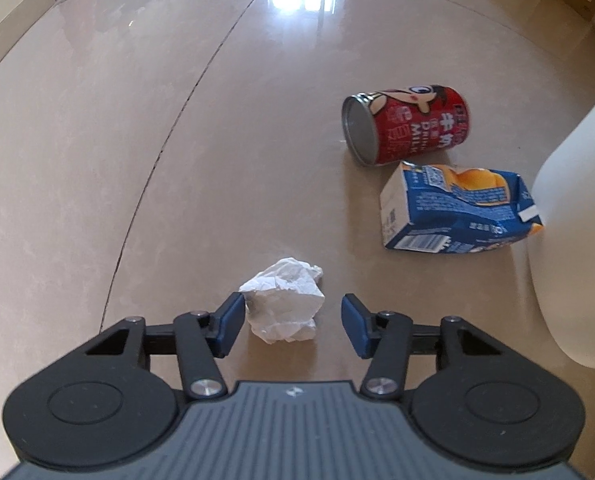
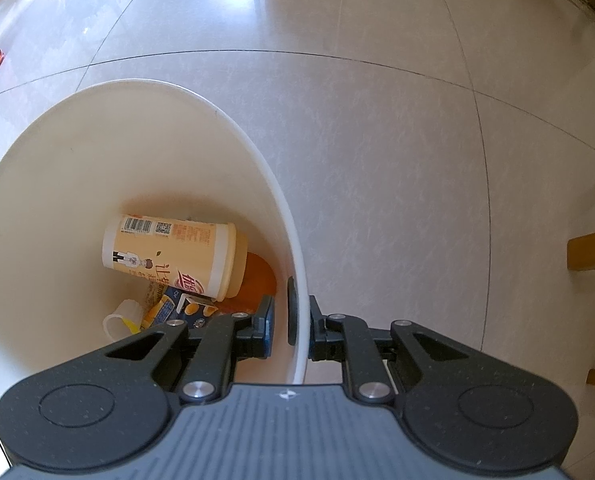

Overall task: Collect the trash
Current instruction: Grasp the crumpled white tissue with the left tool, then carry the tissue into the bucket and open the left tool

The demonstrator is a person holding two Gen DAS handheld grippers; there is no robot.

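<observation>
Blue pads on the left gripper (image 1: 292, 322) stood part-way apart around the crumpled white tissue (image 1: 284, 299), the left-hand pad just touching or nearly touching the wad, the other well clear of it with bare floor in the gap; nothing was clamped yet. To take the tissue well, I judged the gripper should shift a little toward the tissue's centre so both pads met it evenly, then pinch low and firmly, since loose paper compresses and can slip out of a light hold. Beyond the tissue, farther from the gripper and to its right, lay a crushed blue carton (image 1: 457, 210), and past that a red can (image 1: 405, 124) on its side, all on the glossy beige tiled floor (image 1: 137, 140). The white bin (image 1: 577, 240) rose at the right of the tissue, with the carton's far end touching or almost touching its wall. The right gripper (image 2: 293, 326) was pinched onto the bin's rim (image 2: 297, 280), one pad inside the wall and one outside, holding the bin steady. Inside the bin (image 2: 37, 200), below that rim, lay a pale orange cup (image 2: 173, 256) on its side over a small blue carton and other scraps already collected.
</observation>
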